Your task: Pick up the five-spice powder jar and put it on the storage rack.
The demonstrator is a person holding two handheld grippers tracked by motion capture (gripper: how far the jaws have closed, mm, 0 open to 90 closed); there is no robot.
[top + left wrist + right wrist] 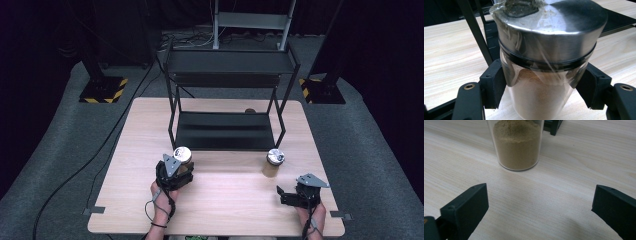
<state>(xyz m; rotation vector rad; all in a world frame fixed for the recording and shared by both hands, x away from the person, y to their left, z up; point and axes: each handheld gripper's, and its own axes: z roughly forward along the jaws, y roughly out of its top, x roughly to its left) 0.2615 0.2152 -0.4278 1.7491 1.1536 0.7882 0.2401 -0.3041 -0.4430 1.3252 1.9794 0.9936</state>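
Dark curtains and grey carpet surround a pale wooden table (220, 200) carrying a black two-tier metal rack (227, 90) at twelve o'clock. From the high view, the left gripper (175, 172) sits at seven o'clock against a steel-lidded glass jar of tan powder (182, 156). Its own view adds what the overhead hides: both jaws press the jar's glass sides below the lid. The right gripper (295, 192), at five o'clock, has its jaws wide apart, a second powder-filled glass jar (517, 145) standing beyond them, untouched.
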